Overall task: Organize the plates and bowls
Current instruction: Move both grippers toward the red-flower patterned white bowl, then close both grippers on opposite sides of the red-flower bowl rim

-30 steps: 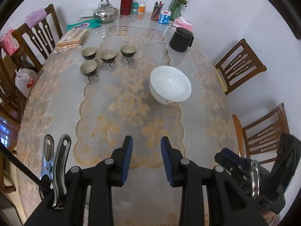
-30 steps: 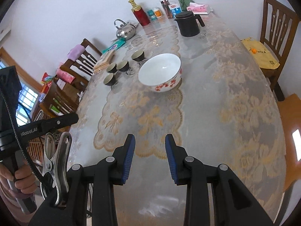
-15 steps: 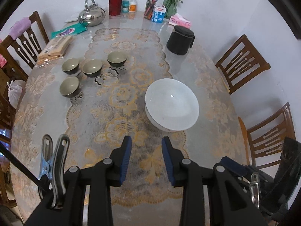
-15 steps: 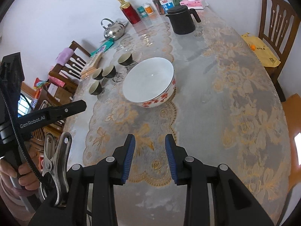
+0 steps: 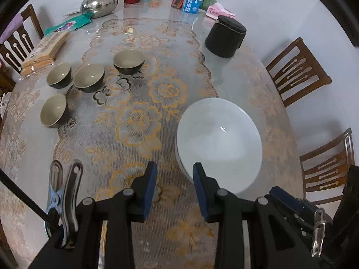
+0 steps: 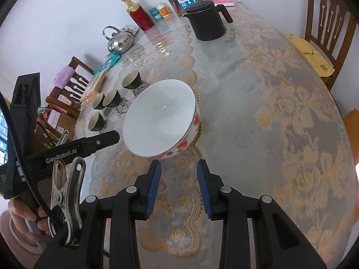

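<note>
**Two tongs nearer the bowl**

Both have closed in since a second ago. My left gripper point(image 5: 172, 174), jaws narrowly apart and empty, has the large white floral porcelain bowl point(image 5: 218, 143) at one o'clock. My right gripper point(image 6: 178, 174), likewise gapped, sees it at eleven. Four small dark cups point(image 5: 88, 76) sit beyond on the lace-covered oval table point(image 5: 139, 121); wooden chairs point(image 5: 296, 69) ring it.

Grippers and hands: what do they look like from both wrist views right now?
Both the left gripper and right gripper have black plastic fingers with ribbed blue pads, round silver pivot pins, and a metal spring clip holding a black cable. The left gripper's side reads GenRobot.AI in white. The hand gripping it wears a pink sleeve.
</note>
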